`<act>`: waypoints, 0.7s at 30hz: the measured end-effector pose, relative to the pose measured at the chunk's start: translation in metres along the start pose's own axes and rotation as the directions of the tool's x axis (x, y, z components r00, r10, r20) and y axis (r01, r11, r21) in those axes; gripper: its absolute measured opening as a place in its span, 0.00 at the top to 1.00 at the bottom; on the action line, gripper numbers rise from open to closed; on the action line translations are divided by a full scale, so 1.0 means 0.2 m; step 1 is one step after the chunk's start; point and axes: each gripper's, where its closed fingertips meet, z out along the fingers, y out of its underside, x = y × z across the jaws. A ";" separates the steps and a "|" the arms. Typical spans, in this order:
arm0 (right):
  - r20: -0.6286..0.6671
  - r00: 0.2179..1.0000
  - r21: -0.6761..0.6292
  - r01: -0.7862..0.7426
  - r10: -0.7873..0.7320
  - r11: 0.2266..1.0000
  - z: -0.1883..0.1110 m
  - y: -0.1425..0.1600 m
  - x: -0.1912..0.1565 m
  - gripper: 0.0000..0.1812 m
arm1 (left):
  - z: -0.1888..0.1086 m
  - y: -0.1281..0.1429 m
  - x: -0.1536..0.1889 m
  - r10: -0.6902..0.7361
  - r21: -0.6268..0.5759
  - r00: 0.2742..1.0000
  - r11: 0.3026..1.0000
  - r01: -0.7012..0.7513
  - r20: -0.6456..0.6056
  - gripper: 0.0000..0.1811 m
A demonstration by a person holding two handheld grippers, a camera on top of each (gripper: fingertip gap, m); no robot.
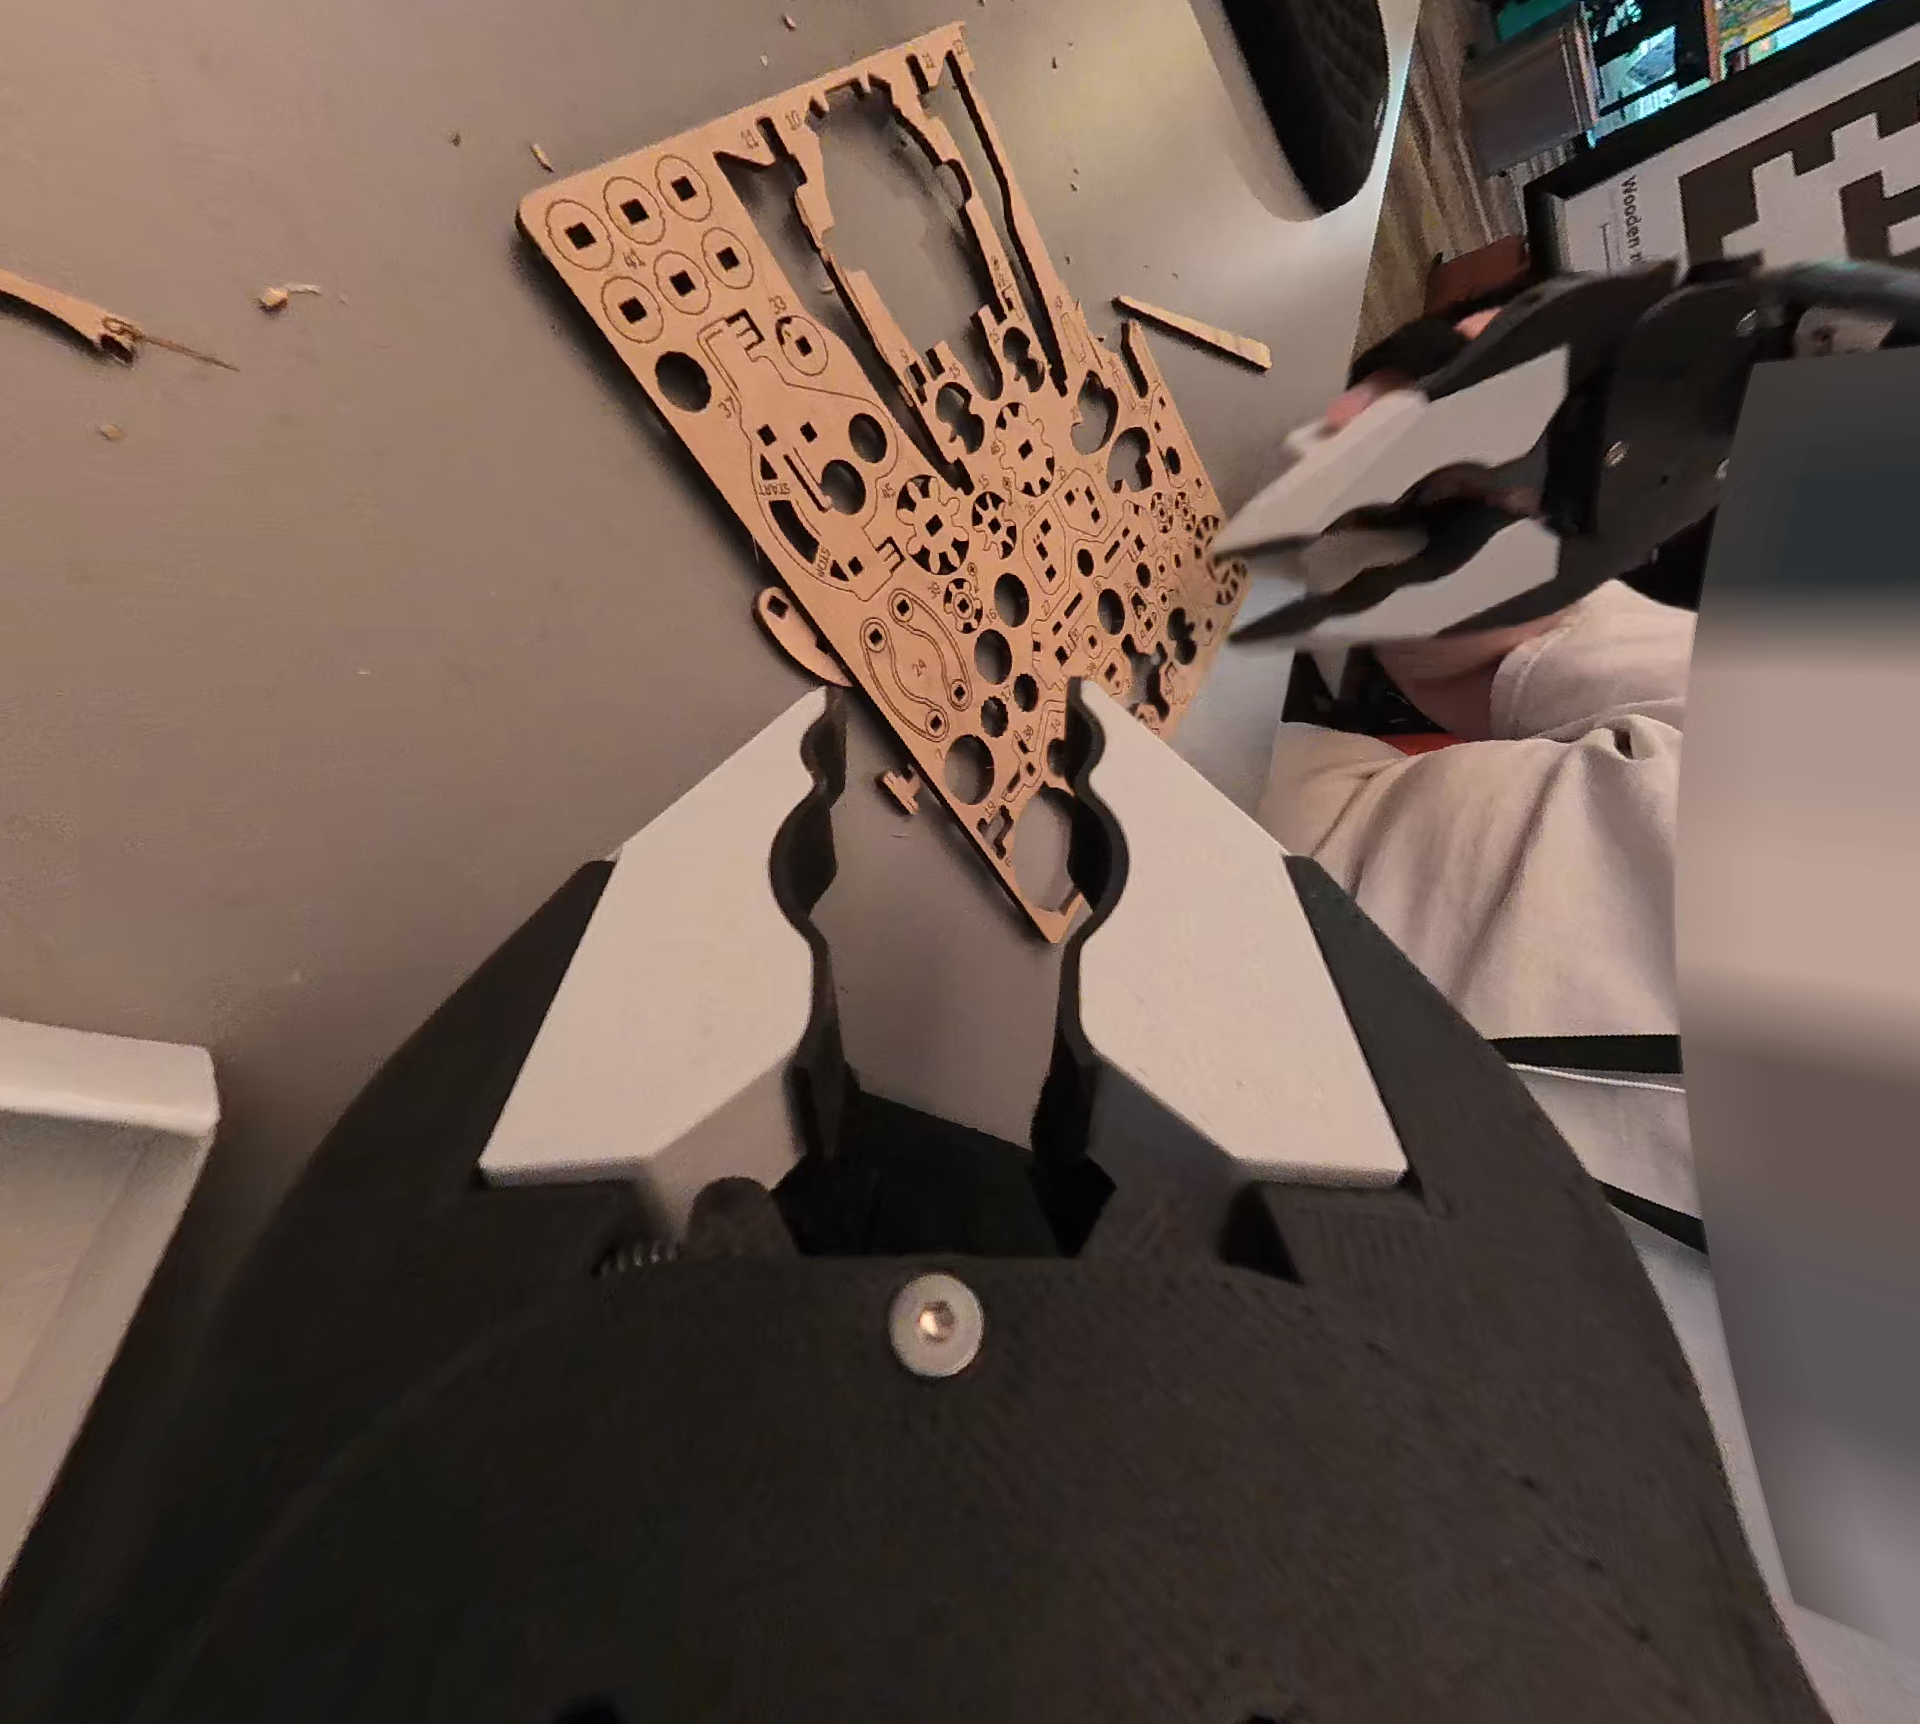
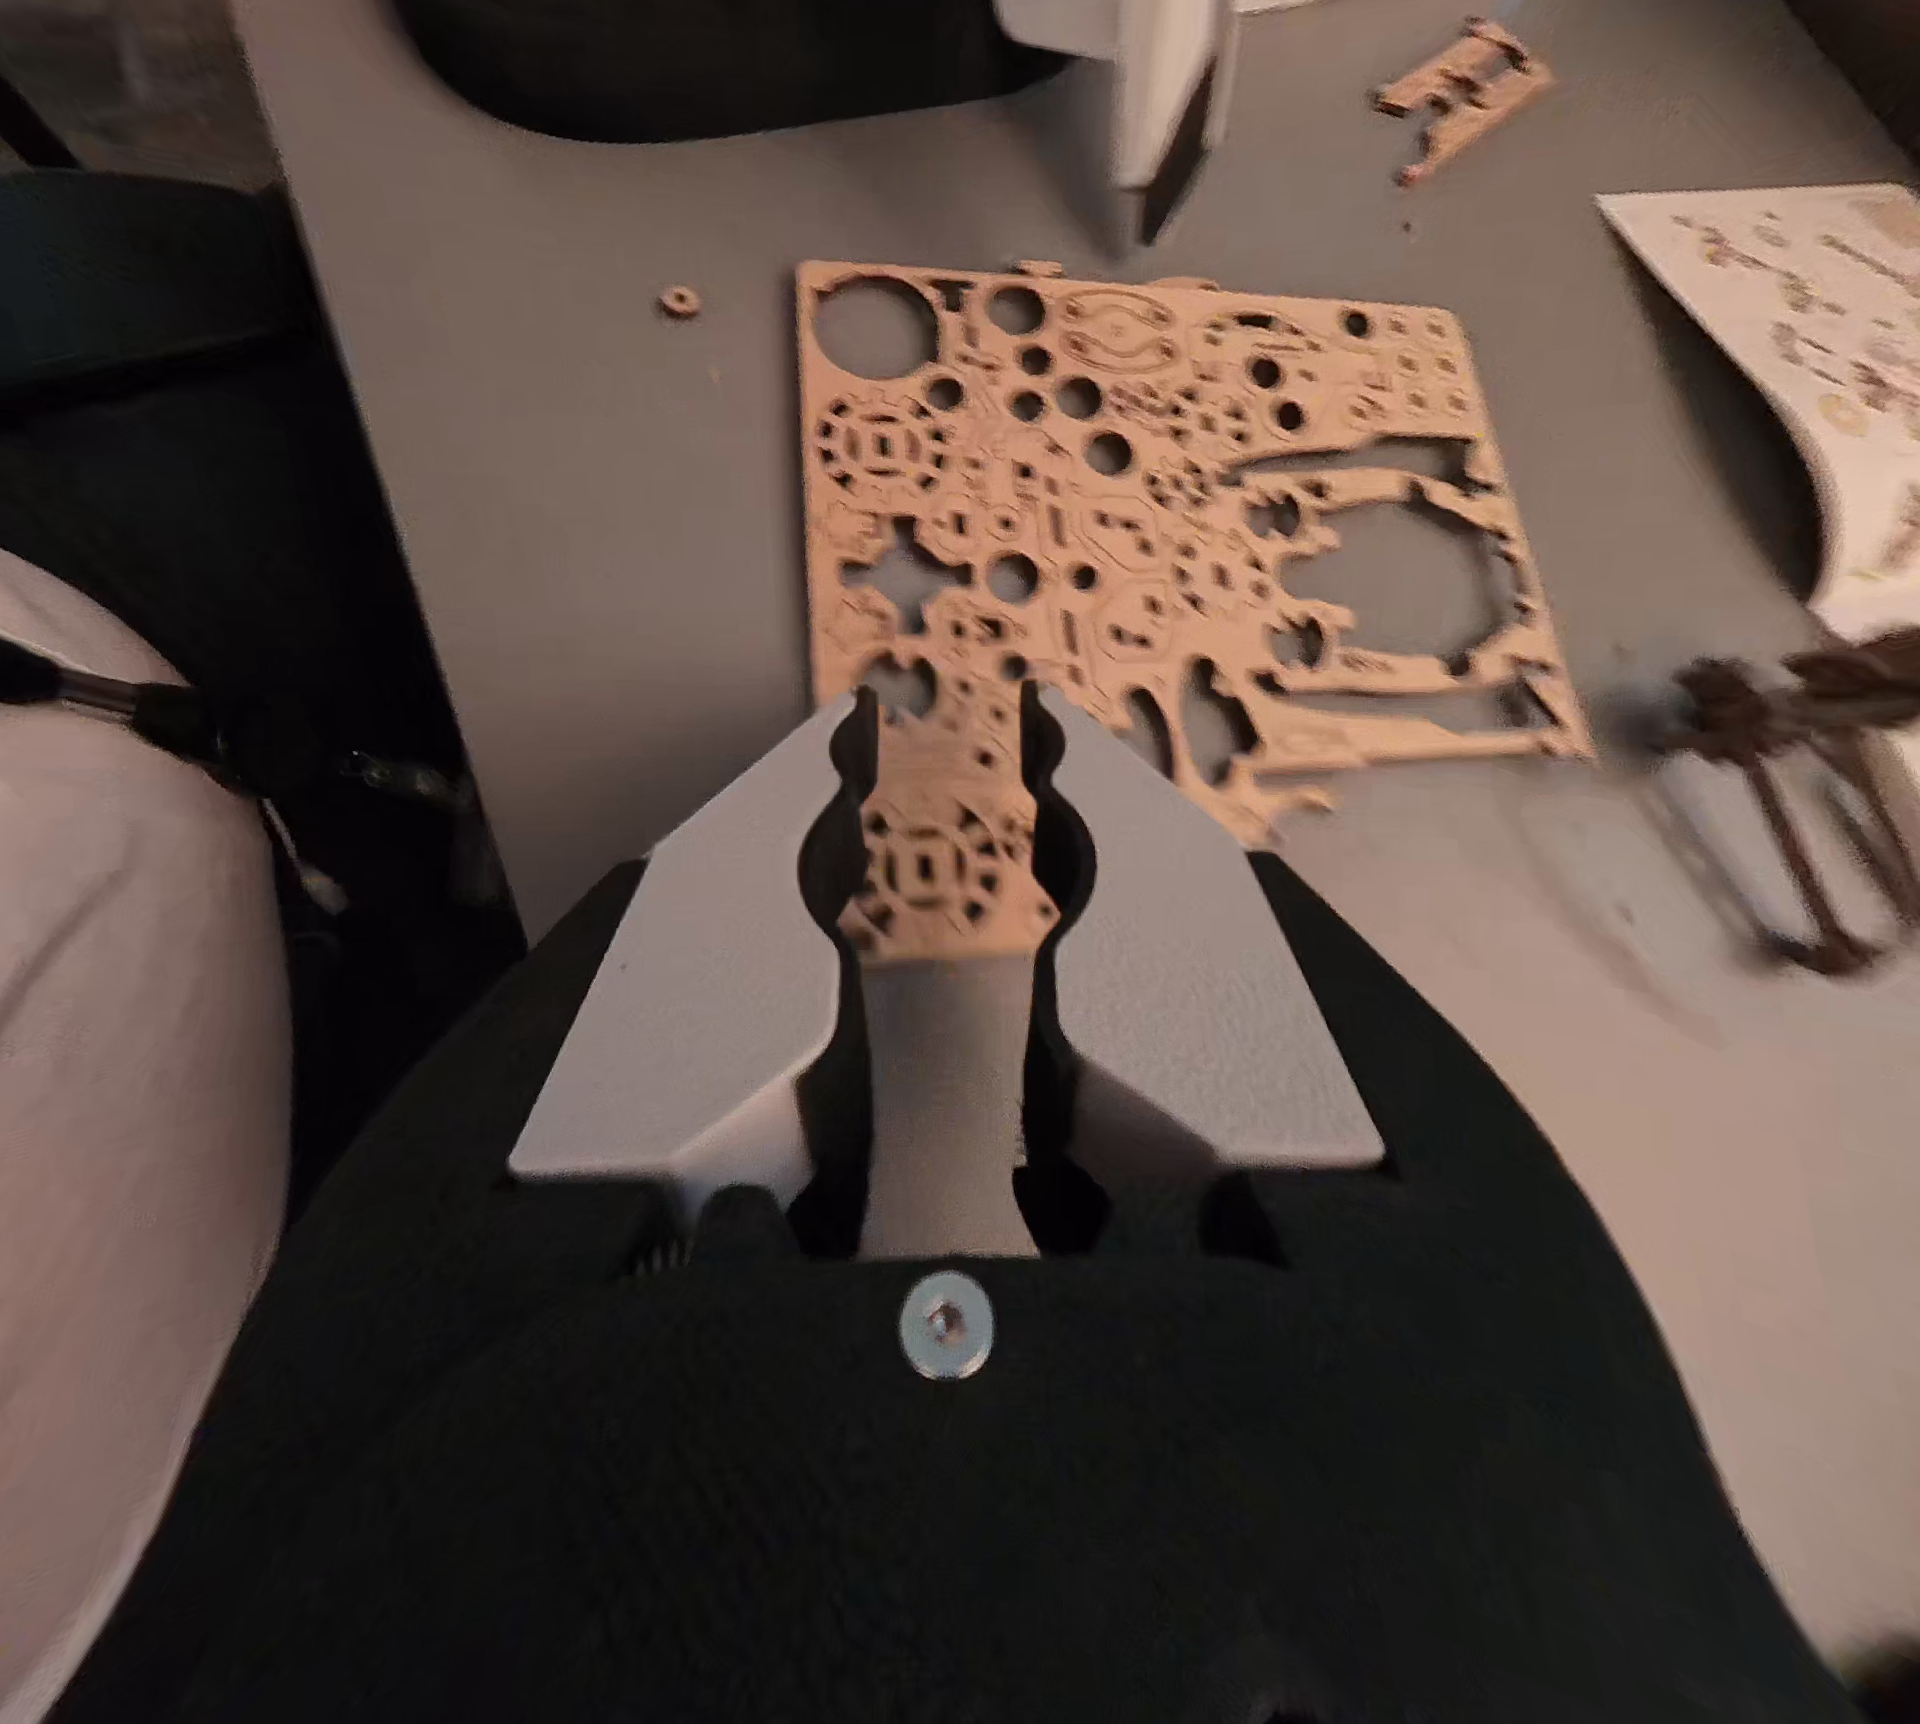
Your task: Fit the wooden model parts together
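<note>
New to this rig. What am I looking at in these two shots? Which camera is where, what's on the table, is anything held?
No robot arm here: a person holds a two-finger hand-held gripper in each hand, and each one carries a wide-angle camera looking forward along its fingers.

The left wrist view shows the left hand-held gripper at the bottom, jaws open, nothing between them. The right one appears farther off at the right edge.

The right wrist view shows the right hand-held gripper, also open and empty. The blurred white shape at the top is the other gripper.

On the grey table lies a flat wooden parts sheet, laser-cut, with many pieces already punched out. Around it are wood crumbs, a loose wooden strip, a small wooden ring, a partly built wooden piece and a printed instruction sheet.

Nothing is held.
</note>
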 end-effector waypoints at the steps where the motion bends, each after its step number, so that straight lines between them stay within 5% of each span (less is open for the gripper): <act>1: -0.031 0.999 -0.009 -0.009 0.009 1.000 -0.05 0.02 0.05 0.86 | 0.01 0.00 0.00 -0.006 -0.004 1.000 1.000 0.006 -0.002 0.77; 9: -0.154 0.956 -0.112 -0.268 0.250 0.957 -0.35 0.34 0.23 0.82 | 0.04 0.01 0.00 -0.036 -0.016 0.999 0.999 0.035 -0.028 0.79; 14: -0.222 0.921 -0.113 -0.352 0.321 0.929 -0.34 0.46 0.20 0.82 | 0.05 0.00 0.00 -0.018 0.002 0.999 1.000 0.018 -0.027 0.79; 17: -0.174 0.930 -0.075 -0.340 0.324 0.937 -0.30 0.43 0.17 0.96 | 0.05 -0.03 0.03 0.009 0.033 0.999 0.999 -0.008 -0.042 0.80; 21: -0.268 0.932 -0.109 -0.281 0.244 0.953 -0.34 0.46 0.22 0.97 | 0.02 -0.10 0.10 0.089 0.115 0.994 0.990 -0.082 -0.061 0.80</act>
